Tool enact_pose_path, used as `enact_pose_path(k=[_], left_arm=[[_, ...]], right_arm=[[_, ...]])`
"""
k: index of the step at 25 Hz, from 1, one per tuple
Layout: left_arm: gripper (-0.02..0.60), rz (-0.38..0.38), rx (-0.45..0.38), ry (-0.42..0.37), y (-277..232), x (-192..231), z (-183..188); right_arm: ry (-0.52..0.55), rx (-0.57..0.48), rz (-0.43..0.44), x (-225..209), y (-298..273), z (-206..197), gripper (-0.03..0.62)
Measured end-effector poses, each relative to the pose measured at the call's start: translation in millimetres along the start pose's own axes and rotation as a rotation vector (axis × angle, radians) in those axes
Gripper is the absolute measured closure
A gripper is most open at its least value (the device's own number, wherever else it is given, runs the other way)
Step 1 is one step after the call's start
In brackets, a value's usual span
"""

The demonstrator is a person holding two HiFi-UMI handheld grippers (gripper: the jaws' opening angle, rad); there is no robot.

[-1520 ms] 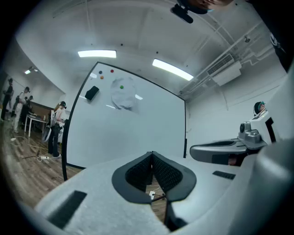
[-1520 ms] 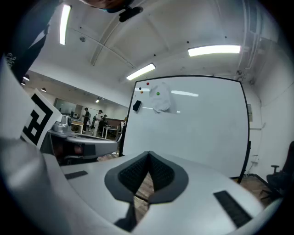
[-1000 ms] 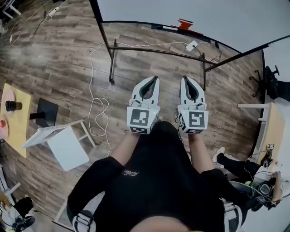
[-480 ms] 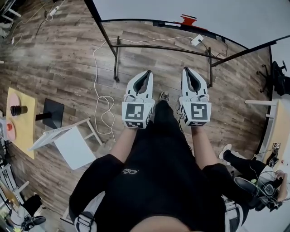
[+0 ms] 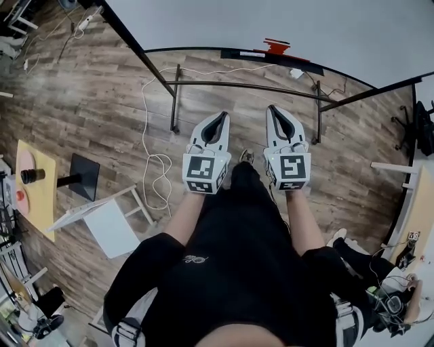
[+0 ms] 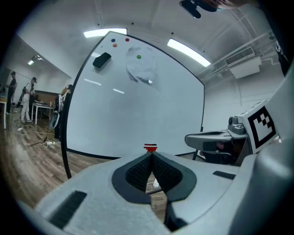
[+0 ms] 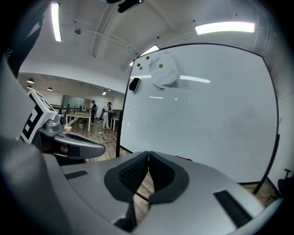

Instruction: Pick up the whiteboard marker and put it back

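Note:
The whiteboard (image 5: 271,20) stands ahead on a black frame. A small red item (image 5: 277,46), which may be the marker, rests on its bottom tray; it shows just over my left jaw tips as a red item (image 6: 150,147) in the left gripper view. My left gripper (image 5: 222,116) and right gripper (image 5: 273,110) are held side by side in front of the person, above the wood floor and short of the board. Both are shut with nothing between the pads, as the left gripper (image 6: 150,155) and right gripper (image 7: 148,153) show in their own views.
A black eraser (image 6: 101,60) and coloured magnets sit high on the board. White cables (image 5: 152,162) and a power strip (image 5: 296,73) lie on the floor under it. A yellow table (image 5: 30,196) and a white stand (image 5: 102,217) are at left. People stand far off (image 7: 94,112).
The person and both grippers have moved forward toward the whiteboard, which now fills more of the head view. Both grippers stay shut and empty.

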State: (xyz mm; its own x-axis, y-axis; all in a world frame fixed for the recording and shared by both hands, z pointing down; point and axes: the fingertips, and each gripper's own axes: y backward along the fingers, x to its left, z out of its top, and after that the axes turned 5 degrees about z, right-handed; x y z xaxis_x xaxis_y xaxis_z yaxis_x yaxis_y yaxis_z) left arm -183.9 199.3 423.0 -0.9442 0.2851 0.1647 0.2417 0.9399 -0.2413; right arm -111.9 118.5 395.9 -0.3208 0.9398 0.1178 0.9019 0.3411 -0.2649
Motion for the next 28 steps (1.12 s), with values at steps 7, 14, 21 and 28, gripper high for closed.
enact_pose_path(k=[7, 14, 21, 28], left_arm=[[0.574, 0.076, 0.062, 0.001, -63.0, -12.4, -2.7], [0.574, 0.159, 0.121, 0.008, -98.5, -14.8, -12.3], [0.574, 0.228, 0.168, 0.035, -111.9, 21.3, -19.8], [0.574, 0.225, 0.203, 0.089, -149.9, 58.4, -33.2]], right_arm=[[0.021, 0.075, 0.096, -60.0, -43.8, -25.6, 0.590], [0.071, 0.135, 0.235, -81.8, -95.8, -47.4, 0.589], [0.189, 0.202, 0.270, -87.4, -142.0, -55.3, 0.589], [0.300, 0.310, 0.292, -89.6, -186.0, -65.9, 0.589]])
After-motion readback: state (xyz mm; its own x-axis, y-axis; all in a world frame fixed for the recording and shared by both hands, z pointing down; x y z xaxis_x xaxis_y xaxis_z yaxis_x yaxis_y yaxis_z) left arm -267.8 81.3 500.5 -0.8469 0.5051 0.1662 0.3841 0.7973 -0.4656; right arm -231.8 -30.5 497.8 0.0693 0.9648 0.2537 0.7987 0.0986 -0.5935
